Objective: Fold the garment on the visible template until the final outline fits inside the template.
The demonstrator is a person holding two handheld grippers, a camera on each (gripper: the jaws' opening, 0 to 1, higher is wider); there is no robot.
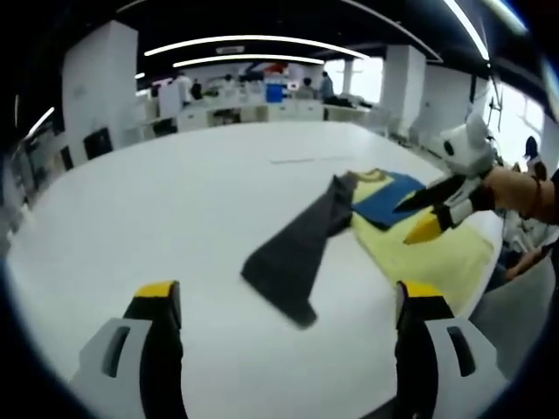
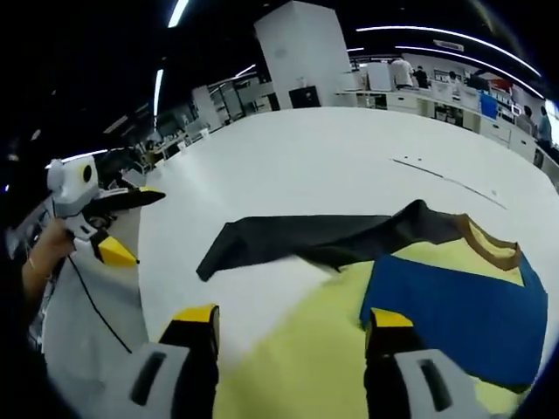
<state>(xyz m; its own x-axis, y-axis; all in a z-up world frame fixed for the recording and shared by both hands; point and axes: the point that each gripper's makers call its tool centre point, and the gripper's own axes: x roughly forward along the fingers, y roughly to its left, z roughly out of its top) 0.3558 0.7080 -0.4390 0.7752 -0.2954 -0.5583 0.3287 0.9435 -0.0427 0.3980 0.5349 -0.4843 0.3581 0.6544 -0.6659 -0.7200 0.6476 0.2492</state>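
A garment lies on the white table [image 1: 175, 201]. It has a yellow body [image 1: 441, 257], a blue panel [image 1: 390, 202] and a dark grey sleeve [image 1: 293, 257] stretched out to the left. My left gripper [image 1: 288, 295] is open over bare table, short of the sleeve's end. My right gripper [image 1: 423, 215], held by a hand, hovers over the blue and yellow part with its jaws apart. In the right gripper view my right gripper [image 2: 293, 319] is open above the yellow cloth [image 2: 297, 362], with the blue panel [image 2: 463, 305] to its right and the grey sleeve [image 2: 306, 240] beyond.
A thin dark line [image 2: 445, 179] marks the table past the garment. The table edge [image 2: 140, 262] runs on the left, where my left gripper [image 2: 109, 223] is held by a hand. Desks, pillars and people stand far behind.
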